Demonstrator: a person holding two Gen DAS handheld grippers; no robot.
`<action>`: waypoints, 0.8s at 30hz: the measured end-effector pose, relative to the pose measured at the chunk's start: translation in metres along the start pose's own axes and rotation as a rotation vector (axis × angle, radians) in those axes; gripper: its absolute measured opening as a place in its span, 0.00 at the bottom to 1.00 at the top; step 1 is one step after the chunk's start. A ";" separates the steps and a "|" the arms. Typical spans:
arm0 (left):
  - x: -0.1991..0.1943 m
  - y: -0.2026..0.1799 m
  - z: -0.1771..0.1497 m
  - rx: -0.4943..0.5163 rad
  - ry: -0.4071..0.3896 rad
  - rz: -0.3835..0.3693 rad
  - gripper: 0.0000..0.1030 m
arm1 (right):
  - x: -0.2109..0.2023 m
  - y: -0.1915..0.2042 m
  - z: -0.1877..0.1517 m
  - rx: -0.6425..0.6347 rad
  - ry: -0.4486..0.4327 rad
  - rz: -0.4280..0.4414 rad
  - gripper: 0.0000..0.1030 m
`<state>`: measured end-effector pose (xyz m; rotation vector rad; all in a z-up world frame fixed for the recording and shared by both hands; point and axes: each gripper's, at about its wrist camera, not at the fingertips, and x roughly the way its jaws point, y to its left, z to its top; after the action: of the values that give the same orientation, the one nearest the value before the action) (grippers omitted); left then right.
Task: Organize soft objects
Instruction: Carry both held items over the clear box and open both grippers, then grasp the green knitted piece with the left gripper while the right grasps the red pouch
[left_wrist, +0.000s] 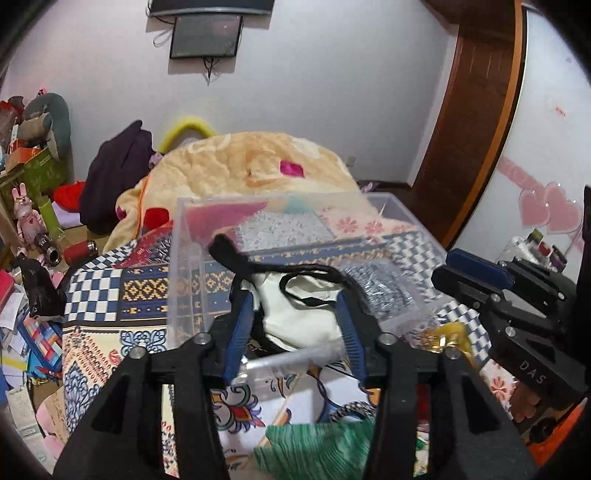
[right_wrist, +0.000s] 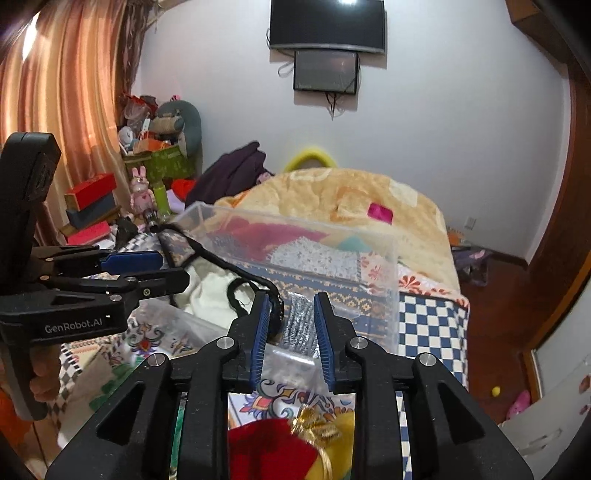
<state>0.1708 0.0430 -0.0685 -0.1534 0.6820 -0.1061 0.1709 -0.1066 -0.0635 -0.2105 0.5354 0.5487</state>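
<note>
The white cloth bag (left_wrist: 295, 314) with black strings lies in the clear box (left_wrist: 406, 218) on the bed (left_wrist: 110, 295), by its near edge. The left gripper (left_wrist: 295, 306) is wide open around it. The right gripper (right_wrist: 290, 317) is open near a silver pouch (right_wrist: 297, 321).

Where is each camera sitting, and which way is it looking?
Left wrist: on the left tongs, looking along them at the white bag in the clear box; the right tongs show at the right edge.
Right wrist: on the right tongs, looking over the silver cloth into the clear box; the left tongs and some fingers show at the left.
Shared: box, bag, peach blanket, wall screens.
</note>
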 end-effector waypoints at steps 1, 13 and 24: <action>-0.006 0.000 0.000 -0.001 -0.018 -0.008 0.55 | -0.006 0.001 0.000 -0.001 -0.014 0.005 0.30; -0.048 -0.014 -0.038 0.029 -0.094 -0.030 0.72 | -0.034 0.001 -0.041 0.078 -0.044 0.045 0.39; -0.034 -0.015 -0.090 -0.008 -0.028 -0.042 0.73 | -0.027 0.001 -0.076 0.101 0.024 0.014 0.39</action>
<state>0.0866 0.0233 -0.1136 -0.1764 0.6516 -0.1410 0.1188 -0.1422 -0.1134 -0.1179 0.5865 0.5321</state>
